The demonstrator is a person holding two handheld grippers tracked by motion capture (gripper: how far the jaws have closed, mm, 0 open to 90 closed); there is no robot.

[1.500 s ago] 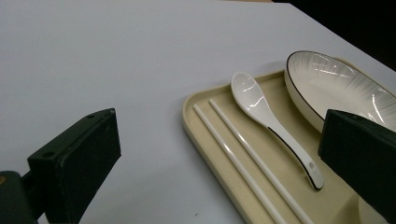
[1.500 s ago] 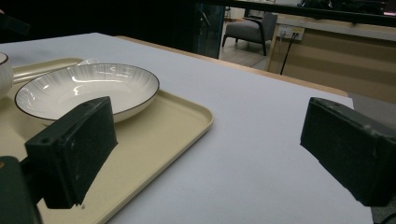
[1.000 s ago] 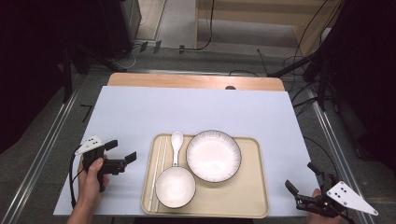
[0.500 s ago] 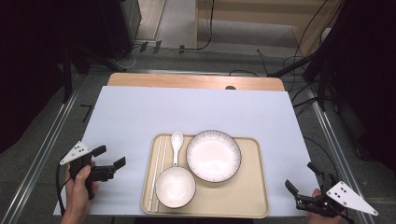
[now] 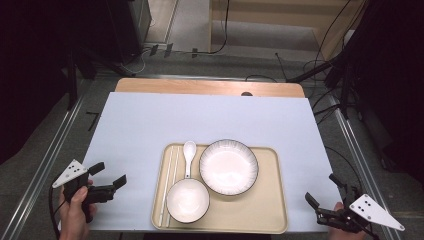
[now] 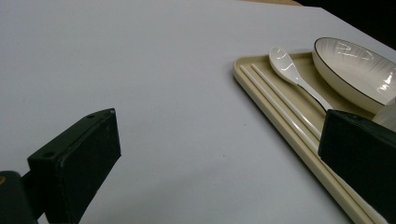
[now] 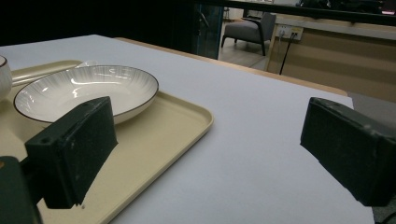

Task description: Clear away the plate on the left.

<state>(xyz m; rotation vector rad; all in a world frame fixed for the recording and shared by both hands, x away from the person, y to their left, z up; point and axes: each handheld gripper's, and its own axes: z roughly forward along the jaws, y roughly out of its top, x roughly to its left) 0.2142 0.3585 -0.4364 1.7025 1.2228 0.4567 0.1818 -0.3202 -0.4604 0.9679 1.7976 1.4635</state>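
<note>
Near the six o'clock edge of the white table top sits the beige tray, lying flat. On it, the wide striped plate lies toward one o'clock, the small white bowl toward seven o'clock, the two nearly touching. At eleven o'clock of the bowl lies the white spoon, bowl end away from the person, and along the tray's nine o'clock rim runs a pair of pale chopsticks.

At nine o'clock of the tray, just beside it, the left gripper hangs over bare table, jaws wide apart and holding nothing. At four o'clock of the tray, off the table's corner, the right gripper is likewise spread and empty.
</note>
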